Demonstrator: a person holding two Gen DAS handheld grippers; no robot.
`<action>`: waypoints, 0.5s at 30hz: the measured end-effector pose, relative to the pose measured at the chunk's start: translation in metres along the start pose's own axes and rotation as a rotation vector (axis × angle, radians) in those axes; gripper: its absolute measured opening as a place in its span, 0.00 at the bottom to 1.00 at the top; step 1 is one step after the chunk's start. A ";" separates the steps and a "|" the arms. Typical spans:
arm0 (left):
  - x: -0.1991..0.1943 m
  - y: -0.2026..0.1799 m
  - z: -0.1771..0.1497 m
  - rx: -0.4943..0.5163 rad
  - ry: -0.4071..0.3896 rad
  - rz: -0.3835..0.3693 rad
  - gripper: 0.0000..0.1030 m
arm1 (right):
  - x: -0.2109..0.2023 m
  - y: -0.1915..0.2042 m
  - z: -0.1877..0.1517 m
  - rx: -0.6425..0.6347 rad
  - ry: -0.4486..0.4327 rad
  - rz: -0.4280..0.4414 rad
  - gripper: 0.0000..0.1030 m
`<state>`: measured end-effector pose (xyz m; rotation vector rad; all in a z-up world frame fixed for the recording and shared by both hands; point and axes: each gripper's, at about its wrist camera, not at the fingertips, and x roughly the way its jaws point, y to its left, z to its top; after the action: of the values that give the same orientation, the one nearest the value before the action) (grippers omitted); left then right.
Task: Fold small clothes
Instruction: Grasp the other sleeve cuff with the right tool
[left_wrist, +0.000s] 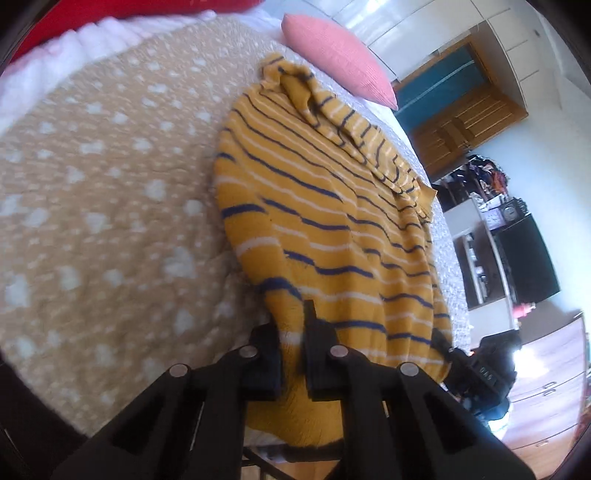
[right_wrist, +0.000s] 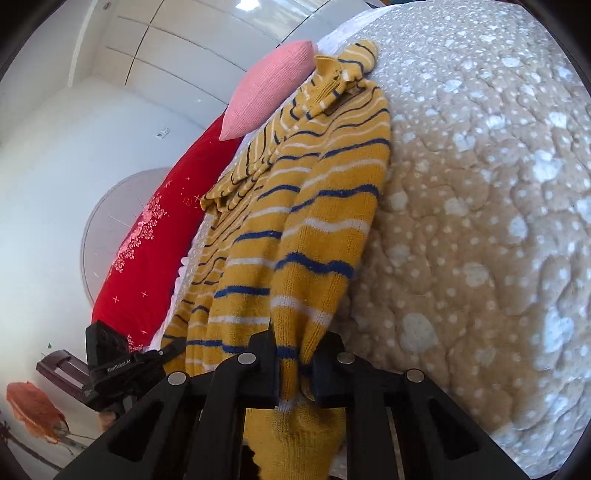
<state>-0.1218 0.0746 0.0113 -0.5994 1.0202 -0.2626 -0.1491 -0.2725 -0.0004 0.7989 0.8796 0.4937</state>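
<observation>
Knitwear: a mustard striped sweater (left_wrist: 332, 206) lies lengthwise on a bed covered by a tan spotted blanket (left_wrist: 110, 184), its collar end toward a pink pillow (left_wrist: 336, 55) and its plain ribbed hem at the near bed edge. The left tool (left_wrist: 291, 354) is closed on the hem at one corner; the right tool (right_wrist: 295, 365) is closed on the hem at the other corner, with knit bunched between its fingers. One sleeve lies folded across the upper body.

Handling, as judged: the knit is soft, thick and stretchy, light enough to lift by two corners, and not fragile or slippery. It will sag and elongate between grips, so tension should stay even on both sides. The ribbed hem is the firmest place to hold. The plush blanket may drag on the fabric; lifting rather than sliding is advisable.
</observation>
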 end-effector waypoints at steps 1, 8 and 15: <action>-0.007 -0.001 -0.002 0.007 -0.014 0.004 0.07 | -0.005 0.001 0.000 -0.006 -0.003 0.010 0.11; -0.058 -0.011 -0.019 0.039 -0.088 -0.021 0.07 | -0.049 0.013 -0.008 -0.074 -0.023 0.035 0.11; -0.063 -0.015 -0.039 0.101 -0.083 0.042 0.07 | -0.053 0.002 -0.019 -0.084 0.015 -0.018 0.11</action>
<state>-0.1860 0.0784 0.0506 -0.4927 0.9330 -0.2493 -0.1944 -0.2992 0.0191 0.7107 0.8734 0.5181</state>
